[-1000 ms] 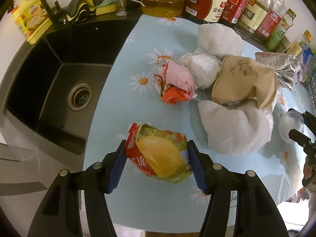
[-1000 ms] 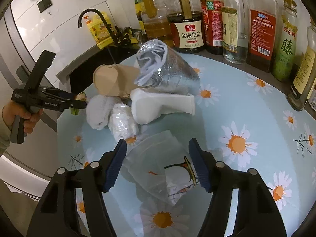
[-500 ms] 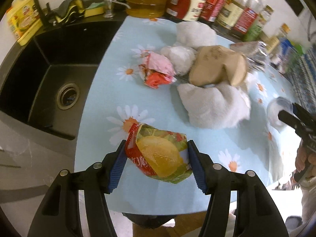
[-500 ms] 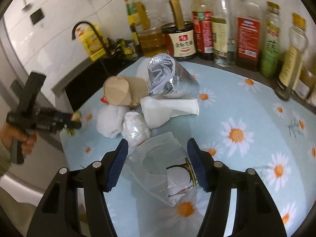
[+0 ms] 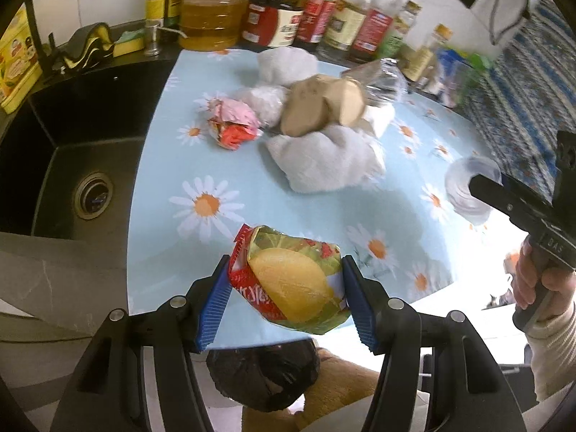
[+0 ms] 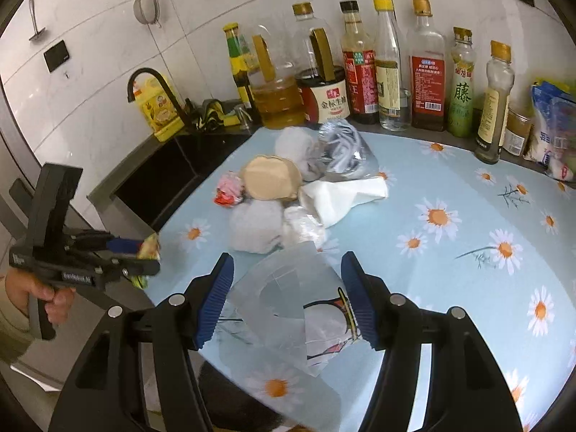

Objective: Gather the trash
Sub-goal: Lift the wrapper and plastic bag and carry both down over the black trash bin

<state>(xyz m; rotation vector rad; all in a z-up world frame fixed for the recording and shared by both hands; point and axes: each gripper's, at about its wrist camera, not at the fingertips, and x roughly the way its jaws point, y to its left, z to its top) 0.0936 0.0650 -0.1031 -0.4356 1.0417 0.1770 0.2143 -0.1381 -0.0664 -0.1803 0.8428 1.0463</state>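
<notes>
- Left gripper (image 5: 286,300) clamped on a crumpled snack wrapper (image 5: 293,284), red and green with a yellow print; both blue fingers (image 5: 214,307) pressed against its sides.
- Wrapper held off the surface (image 5: 252,212), at the near edge of the daisy-print cloth, above a black bin bag (image 5: 262,378) visible below the edge.
- Seen from the right wrist view as well: same left gripper (image 6: 138,252) at far left, wrapper (image 6: 149,248) poking out between the fingers, beside the surface edge.
- Right gripper (image 6: 288,298) set around a clear plastic bag (image 6: 291,309) with a printed picture; blue fingers (image 6: 216,298) on either side, apparently holding the crumpled film, though contact on the right side hard to make out.
- In the left wrist view, right gripper (image 5: 478,189) at the right border with something clear and round (image 5: 471,187) at its tip, blurred.
- Remaining trash piled mid-surface: pink and red wrapper (image 5: 234,126), brown paper cup (image 5: 320,108) lying on its side, white crumpled tissue (image 5: 324,165), small white plastic wad (image 5: 264,102), silvery foil bag (image 6: 343,151), white folded paper (image 6: 342,194).
- Black sink (image 5: 72,165) left of the surface, black tap (image 6: 154,90) behind it.
- Row of sauce and oil bottles (image 6: 360,72) along the tiled wall at the back.
</notes>
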